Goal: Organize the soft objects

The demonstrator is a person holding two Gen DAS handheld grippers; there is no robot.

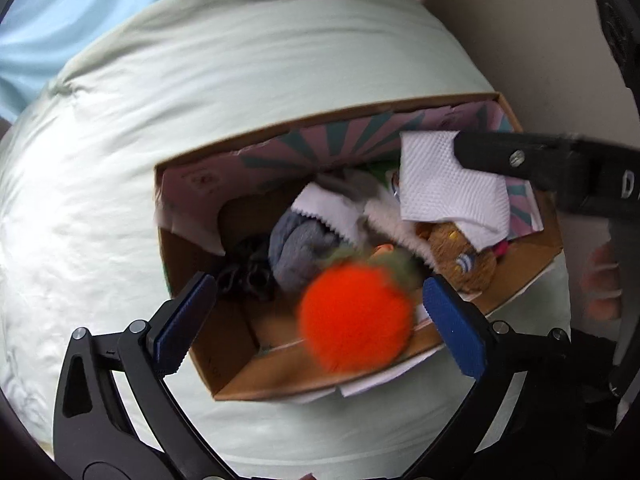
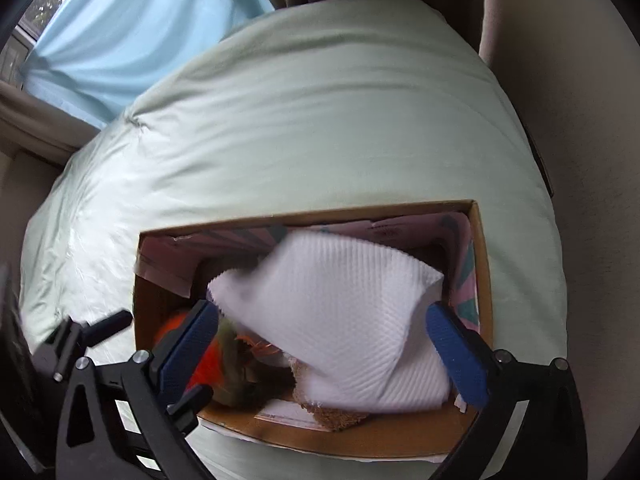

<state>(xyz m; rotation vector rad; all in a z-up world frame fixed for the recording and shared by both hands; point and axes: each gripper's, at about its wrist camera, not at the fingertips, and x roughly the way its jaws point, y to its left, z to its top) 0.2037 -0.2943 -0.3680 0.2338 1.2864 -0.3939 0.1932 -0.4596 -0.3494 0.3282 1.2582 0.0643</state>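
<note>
Both over the open brown cardboard box (image 1: 256,376) on the pale green bedding (image 1: 240,80). My left gripper (image 1: 316,320) is spread wide, blurred fuzzy orange pom-pom (image 1: 356,316) loose between fingers. My right gripper (image 2: 324,340) is spread too, white embossed paper towel (image 2: 340,320) unpinched above the box contents.

The orange pompom (image 1: 356,316) is smeared with motion blur in the left wrist view, its edge fuzzy, so I cannot tell whether it touches anything below. The green thing (image 1: 394,262) behind it is too blurred to name. In the right wrist view the white cloth (image 2: 340,316) covers most of the cardboard box (image 2: 484,280), hiding nearly everything inside, and its upper left corner is blurred. The brown plush (image 2: 336,418) shows only as a sliver beneath it.
</note>
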